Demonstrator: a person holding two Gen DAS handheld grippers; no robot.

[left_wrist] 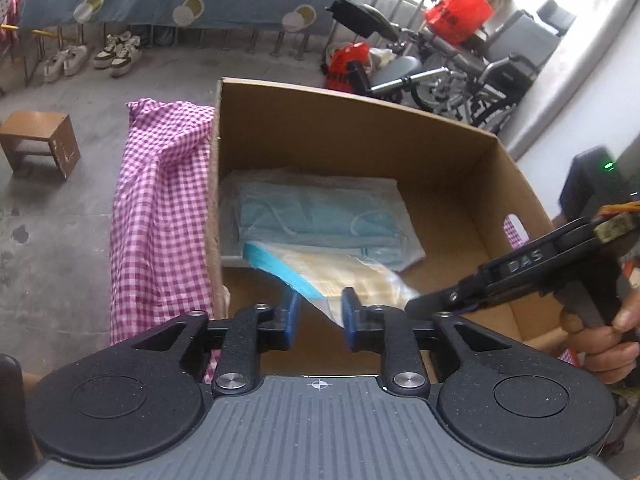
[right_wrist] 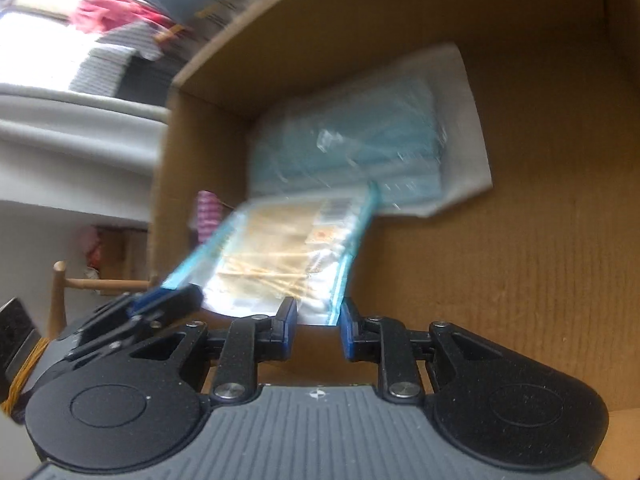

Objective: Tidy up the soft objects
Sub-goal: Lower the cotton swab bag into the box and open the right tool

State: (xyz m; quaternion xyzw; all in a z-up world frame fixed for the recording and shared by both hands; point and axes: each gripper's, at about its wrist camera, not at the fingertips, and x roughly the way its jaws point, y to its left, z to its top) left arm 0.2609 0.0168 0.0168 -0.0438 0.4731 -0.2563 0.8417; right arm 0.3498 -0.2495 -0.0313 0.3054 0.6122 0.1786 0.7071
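While both tools hover at the cardboard box (left_wrist: 360, 128), left tool (left_wrist: 319, 320) and right tool (right_wrist: 318, 330) stand narrowly parted, gripping nothing; the blue-edged packet (left_wrist: 340, 276) leans on the mask pack (left_wrist: 320, 216) inside.

Pink-white gingham cloth (left_wrist: 160, 216); brown box (left_wrist: 360, 128); teal masks (left_wrist: 316, 216).

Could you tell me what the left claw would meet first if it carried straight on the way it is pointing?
Most likely the clear bag of cotton swabs, lying just ahead of the left claw, partly over the pack of blue masks in the cardboard box. Depth is hard to judge in this fisheye view.
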